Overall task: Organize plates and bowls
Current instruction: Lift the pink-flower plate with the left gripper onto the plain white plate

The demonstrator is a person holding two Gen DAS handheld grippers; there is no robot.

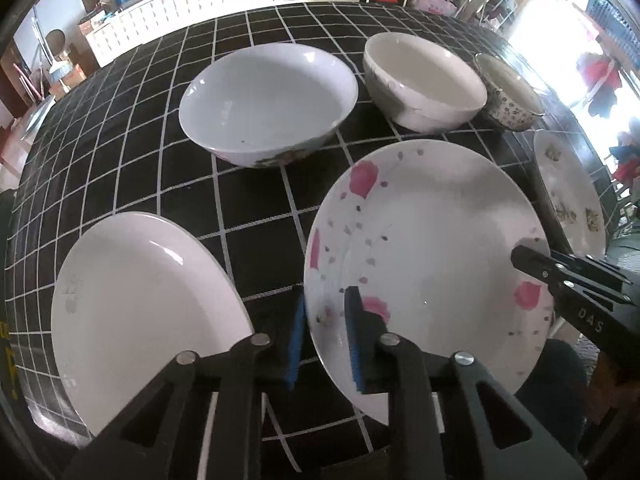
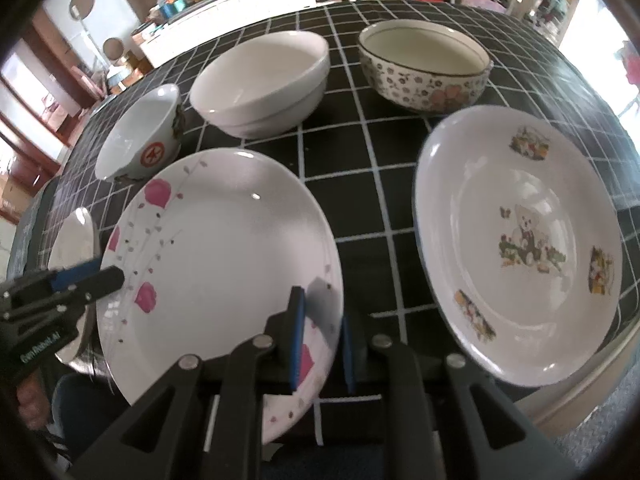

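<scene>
A white plate with pink flowers (image 1: 432, 248) (image 2: 224, 248) sits between my two grippers, held at opposite rims. My left gripper (image 1: 324, 340) is shut on its left rim, one blue pad under the edge and one on top. In the right wrist view the left gripper (image 2: 108, 274) shows at the plate's left side. My right gripper (image 2: 322, 344) is shut on the right rim; its black tip (image 1: 524, 256) shows in the left wrist view. A plain white plate (image 1: 140, 300) (image 2: 76, 240) lies to the left, a plate with a bear picture (image 2: 520, 240) (image 1: 568, 188) to the right.
Three bowls stand in a row behind: a wide white bowl (image 1: 268, 96) (image 2: 140, 136), a deep white bowl (image 1: 424, 80) (image 2: 260, 84) and a flower-patterned bowl (image 1: 508, 92) (image 2: 424, 72). The table wears a black cloth with a white grid (image 1: 120, 140). A white cabinet (image 1: 180, 4) stands beyond it.
</scene>
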